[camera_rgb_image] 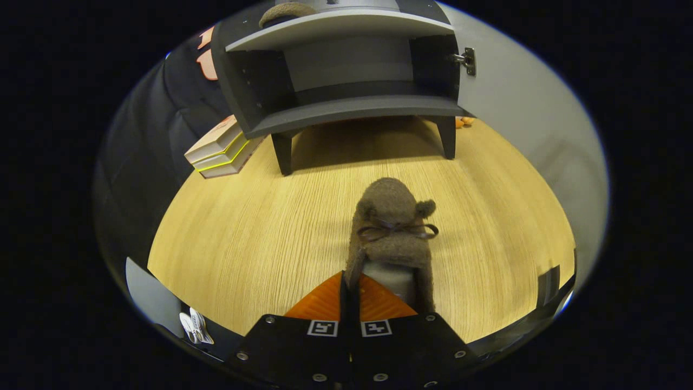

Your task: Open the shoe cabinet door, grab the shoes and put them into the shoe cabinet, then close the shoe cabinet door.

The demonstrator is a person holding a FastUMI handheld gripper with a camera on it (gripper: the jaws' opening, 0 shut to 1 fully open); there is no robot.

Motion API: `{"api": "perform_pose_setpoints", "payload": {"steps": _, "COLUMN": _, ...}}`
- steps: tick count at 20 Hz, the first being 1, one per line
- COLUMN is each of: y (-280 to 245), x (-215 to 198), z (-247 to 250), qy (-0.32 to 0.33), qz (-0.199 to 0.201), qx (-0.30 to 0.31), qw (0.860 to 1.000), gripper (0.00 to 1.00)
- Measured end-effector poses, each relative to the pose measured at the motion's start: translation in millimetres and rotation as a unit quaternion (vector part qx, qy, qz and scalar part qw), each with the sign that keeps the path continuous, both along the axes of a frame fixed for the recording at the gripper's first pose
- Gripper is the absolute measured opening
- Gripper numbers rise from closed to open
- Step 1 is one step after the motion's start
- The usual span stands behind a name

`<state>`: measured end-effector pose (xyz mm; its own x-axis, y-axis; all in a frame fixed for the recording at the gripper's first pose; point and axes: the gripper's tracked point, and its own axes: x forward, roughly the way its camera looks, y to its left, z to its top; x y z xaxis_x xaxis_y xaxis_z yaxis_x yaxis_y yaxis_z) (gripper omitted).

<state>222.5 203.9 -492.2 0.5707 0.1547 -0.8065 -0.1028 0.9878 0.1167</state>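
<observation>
The fingers (351, 292) are pinched tight on the heel edge of the brown shoe (394, 233), held over the table (243, 233) w/ the cabinet (346, 76) open ahead, so it could slip & drop.

Tool (351, 281) clamped on shoe (392, 233)

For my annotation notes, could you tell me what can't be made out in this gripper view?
- Shoe: its heel sits behind the gripper, whose fingers are closed on the heel wall.
- Cabinet: the rear of the lower compartment lies in shadow.
- Rounded item on the upper shelf: cut off, unidentifiable.
- Small orange things behind the open door: too small.
</observation>
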Motion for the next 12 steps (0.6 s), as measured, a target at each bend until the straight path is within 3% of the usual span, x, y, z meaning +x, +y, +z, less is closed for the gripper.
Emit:
{"api": "perform_pose_setpoints", "payload": {"steps": 6, "y": -3.2, "x": 15.7, "z": 32.8, "qy": -0.028, "qz": -0.004, "qx": 0.010, "qw": 1.000, "gripper": 0.02}}
{"api": "perform_pose_setpoints", "payload": {"steps": 12, "y": -1.7, "x": 21.7, "z": 100.8, "qy": -0.078, "qz": -0.015, "qx": -0.019, "qw": 0.997, "gripper": 0.01}}
